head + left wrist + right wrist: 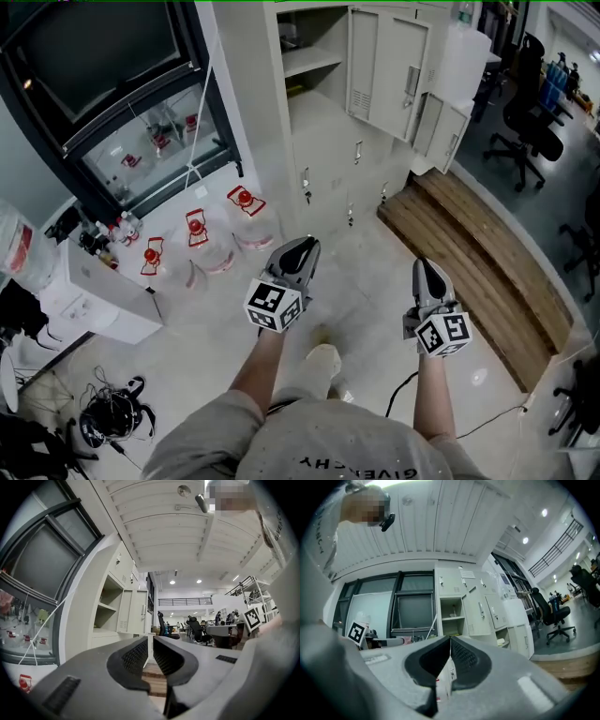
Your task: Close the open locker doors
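Locker bank (323, 150), pale grey, standing ahead of the person and well apart from both tools. The upper locker door (398, 75) is swung open beside a bare compartment with one shelf (312, 58). The lower locker door (448, 131) also stands ajar, its inside largely hidden. The small door plates are too small to read. Left hand-held gripper (150, 644): jaws a narrow slit apart, nothing between them. Right hand-held gripper (450, 641): pads met at the tip, holding nothing. Each carries a cube of black-and-white square markers and is held level, pointing toward the lockers. Writing: the shirt (352, 464) reads "GIVENCHY", upside down in the head view. Water bottles (197, 234), clear with red labels, sit on the floor left of the lockers, their print illegible. Wooden platform (478, 253) lies to the right, cut off by the frame. Office chair (530, 122), black, is partly visible. Cables (112, 412) lie tangled at lower left, indistinct.
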{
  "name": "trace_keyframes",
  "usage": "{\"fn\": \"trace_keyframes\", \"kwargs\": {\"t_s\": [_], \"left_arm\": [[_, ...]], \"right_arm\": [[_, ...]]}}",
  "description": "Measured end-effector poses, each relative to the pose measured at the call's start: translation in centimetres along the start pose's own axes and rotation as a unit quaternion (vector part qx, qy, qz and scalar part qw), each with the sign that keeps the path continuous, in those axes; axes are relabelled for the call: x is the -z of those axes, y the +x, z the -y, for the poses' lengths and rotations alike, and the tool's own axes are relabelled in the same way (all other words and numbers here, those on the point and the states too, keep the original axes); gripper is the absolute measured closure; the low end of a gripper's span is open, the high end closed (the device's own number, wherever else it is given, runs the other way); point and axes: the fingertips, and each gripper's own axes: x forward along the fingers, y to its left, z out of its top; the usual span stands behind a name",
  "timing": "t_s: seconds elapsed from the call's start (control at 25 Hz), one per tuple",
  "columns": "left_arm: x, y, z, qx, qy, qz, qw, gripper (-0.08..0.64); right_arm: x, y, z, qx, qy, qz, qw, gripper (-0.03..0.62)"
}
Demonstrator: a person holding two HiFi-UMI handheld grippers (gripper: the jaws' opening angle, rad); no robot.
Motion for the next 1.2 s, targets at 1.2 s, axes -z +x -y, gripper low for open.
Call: {"fn": "trace_keyframes", "kwargs": {"t_s": [1.2], "left_arm": [[1.6,27.3,-15.9,0.009,-0.020,-0.002,0.9998,0.529]], "right_arm": [[1.3,28.3,17.7,-0.014,0.008,-0.008,1.000,0.522]]}}
